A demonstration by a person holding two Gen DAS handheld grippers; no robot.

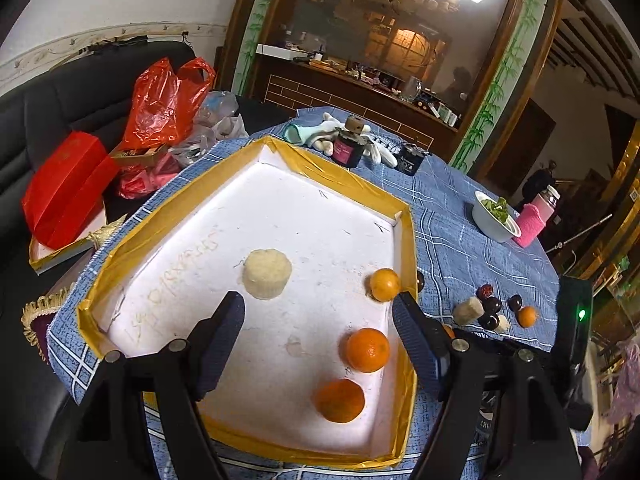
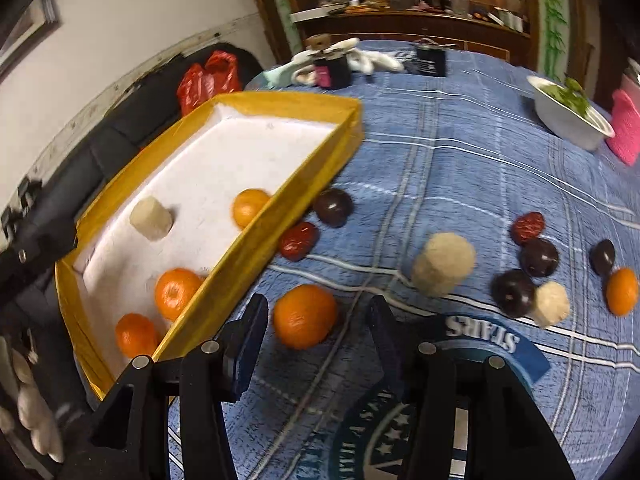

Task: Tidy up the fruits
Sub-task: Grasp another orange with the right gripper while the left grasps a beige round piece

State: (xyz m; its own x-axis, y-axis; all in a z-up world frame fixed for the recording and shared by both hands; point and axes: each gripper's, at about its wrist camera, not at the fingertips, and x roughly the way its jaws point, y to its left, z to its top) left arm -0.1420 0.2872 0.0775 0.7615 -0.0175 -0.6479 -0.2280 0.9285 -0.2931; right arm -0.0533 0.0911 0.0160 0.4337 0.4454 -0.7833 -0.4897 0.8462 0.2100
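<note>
We hold our left gripper (image 1: 318, 312) above the white tray (image 1: 132, 256) with the yellow taped rim, its fingers (image 1: 224, 332) spread wide and holding nothing. On the tray floor we see faint scrawled writing (image 1: 172, 280) that we cannot read. Further right in the tray sit a pale cylinder-shaped piece (image 1: 267, 274) and three oranges: a small orange (image 1: 385, 284) by the right wall, a middle orange (image 1: 367, 350) and a near orange (image 1: 340, 400).

Right of the tray, on the blue plaid tablecloth (image 2: 460, 168), our right gripper (image 2: 318, 320) hovers low with its fingers (image 2: 250, 332) apart, one on each side of a loose orange (image 2: 305, 316) that lies on the cloth just outside the tray wall; we cannot tell whether either finger touches it. Close to the wall lie a red date (image 2: 298, 240) and a dark plum (image 2: 333, 207). Further right come a second pale cylinder (image 2: 443, 264), three more dark plums (image 2: 538, 257), another red date (image 2: 528, 227), a smaller pale piece (image 2: 552, 304) and a far orange (image 2: 622, 291). A printed emblem on the cloth reads "STARS" (image 2: 482, 334), upside down to us.
</note>
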